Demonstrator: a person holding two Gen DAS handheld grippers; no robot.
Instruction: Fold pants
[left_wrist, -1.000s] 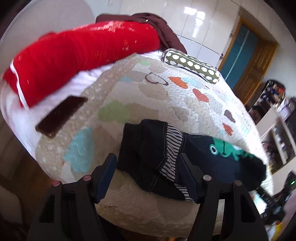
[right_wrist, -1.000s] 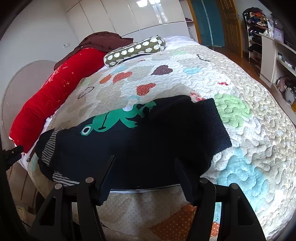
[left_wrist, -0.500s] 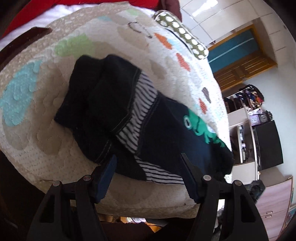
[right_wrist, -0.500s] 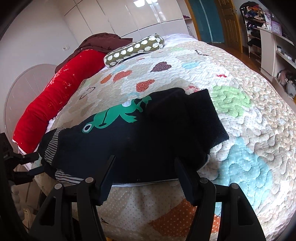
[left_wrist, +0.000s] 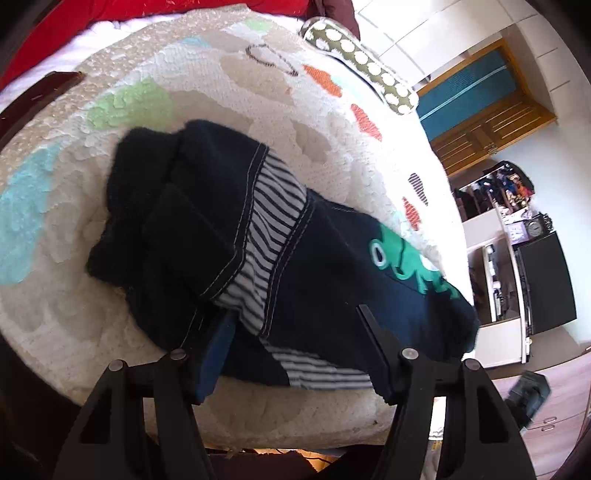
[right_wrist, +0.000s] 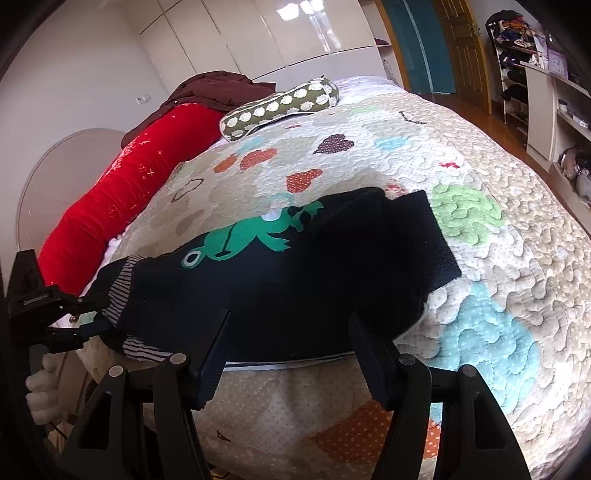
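Small dark navy pants (left_wrist: 310, 258) with a green frog print and striped pocket linings lie on the quilted bed near its front edge; they also show in the right wrist view (right_wrist: 303, 280). My left gripper (left_wrist: 295, 317) is open, its fingers straddling the bunched waist end at the striped lining. My right gripper (right_wrist: 290, 325) is open over the near edge of the pants' middle, the cuffs off to its right. The left gripper also shows at the left edge of the right wrist view (right_wrist: 70, 314).
The patchwork quilt (right_wrist: 491, 206) covers the bed. A red bolster (right_wrist: 136, 184), a dotted green pillow (right_wrist: 280, 107) and a maroon garment (right_wrist: 221, 88) lie at the head. A dark flat object (left_wrist: 40, 96) lies near the bolster. Shelves (right_wrist: 546, 99) stand at right.
My left gripper has moved down and in over the waist end, its fingers now at the striped lining. My right gripper has edged slightly closer to the pants. The pants lie the same.
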